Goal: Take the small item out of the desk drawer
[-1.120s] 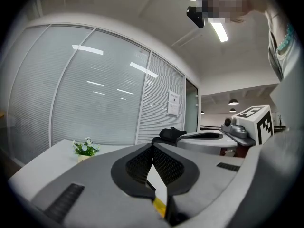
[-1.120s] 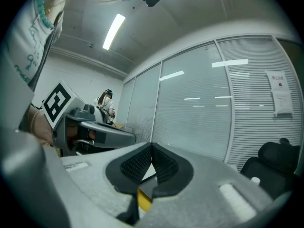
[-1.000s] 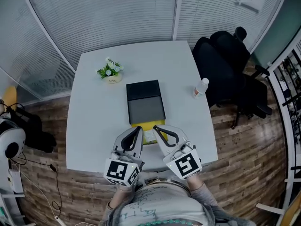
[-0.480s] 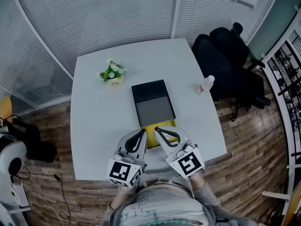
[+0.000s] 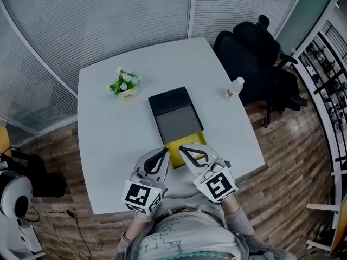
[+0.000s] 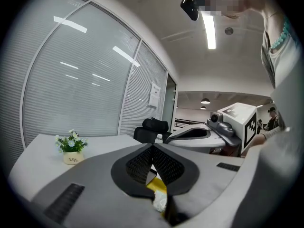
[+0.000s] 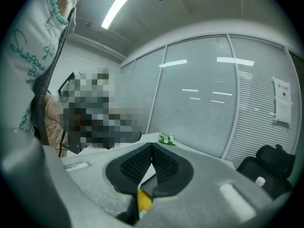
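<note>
On the white table point(image 5: 108, 145) lies a black drawer box point(image 5: 168, 100) with its grey drawer point(image 5: 179, 124) pulled out toward me. The drawer's near end is yellow point(image 5: 191, 141). A small white item point(image 6: 160, 202) shows against the yellow through the gap under my left jaws. My left gripper point(image 5: 164, 151) sits just left of the yellow end, shut and holding nothing. My right gripper point(image 5: 181, 147) reaches over the yellow end, also shut and holding nothing. In the gripper views the left gripper point(image 6: 152, 147) and the right gripper point(image 7: 152, 147) have their pads touching at the tips.
A small potted plant point(image 5: 124, 83) stands at the table's far left and a water bottle point(image 5: 233, 88) near its right edge. A black office chair point(image 5: 255, 47) stands beyond the right corner. The table's near edge runs just under my hands.
The head view has swung, so the table looks turned. Both grippers have sunk a little and shifted beside the drawer's yellow end, which shows more now. Both stay shut.
</note>
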Motion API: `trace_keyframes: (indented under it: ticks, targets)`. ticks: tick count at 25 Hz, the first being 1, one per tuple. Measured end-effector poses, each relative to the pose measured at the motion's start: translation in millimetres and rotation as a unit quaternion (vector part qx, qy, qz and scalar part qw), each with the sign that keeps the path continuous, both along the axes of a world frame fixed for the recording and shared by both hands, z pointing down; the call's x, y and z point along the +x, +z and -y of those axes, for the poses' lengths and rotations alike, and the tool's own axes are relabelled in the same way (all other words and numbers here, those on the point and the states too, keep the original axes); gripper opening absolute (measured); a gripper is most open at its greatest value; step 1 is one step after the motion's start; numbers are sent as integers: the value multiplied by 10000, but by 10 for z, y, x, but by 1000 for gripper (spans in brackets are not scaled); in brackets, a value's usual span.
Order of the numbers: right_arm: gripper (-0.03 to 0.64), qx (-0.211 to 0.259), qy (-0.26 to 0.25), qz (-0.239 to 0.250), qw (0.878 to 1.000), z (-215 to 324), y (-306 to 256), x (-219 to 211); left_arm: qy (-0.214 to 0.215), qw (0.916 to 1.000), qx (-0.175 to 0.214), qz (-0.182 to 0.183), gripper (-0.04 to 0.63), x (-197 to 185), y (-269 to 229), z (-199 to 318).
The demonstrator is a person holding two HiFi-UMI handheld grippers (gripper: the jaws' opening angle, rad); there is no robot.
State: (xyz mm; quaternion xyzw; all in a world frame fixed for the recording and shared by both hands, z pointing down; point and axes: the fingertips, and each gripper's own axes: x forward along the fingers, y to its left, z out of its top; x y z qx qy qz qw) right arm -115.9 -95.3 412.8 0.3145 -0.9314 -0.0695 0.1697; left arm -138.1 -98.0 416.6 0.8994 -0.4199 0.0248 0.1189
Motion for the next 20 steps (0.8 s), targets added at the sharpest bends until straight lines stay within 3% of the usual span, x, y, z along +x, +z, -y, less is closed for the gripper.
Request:
trace_keyframes:
  ticks: [11, 20]
  targets:
    - [3, -75, -454, 79, 9989, 44, -63, 287, -661, 9975, 38, -251, -3, 228, -90, 43]
    - [3, -21, -799, 51, 9968, 65, -28, 361, -953, 9953, 56, -126, -3, 314, -92, 51]
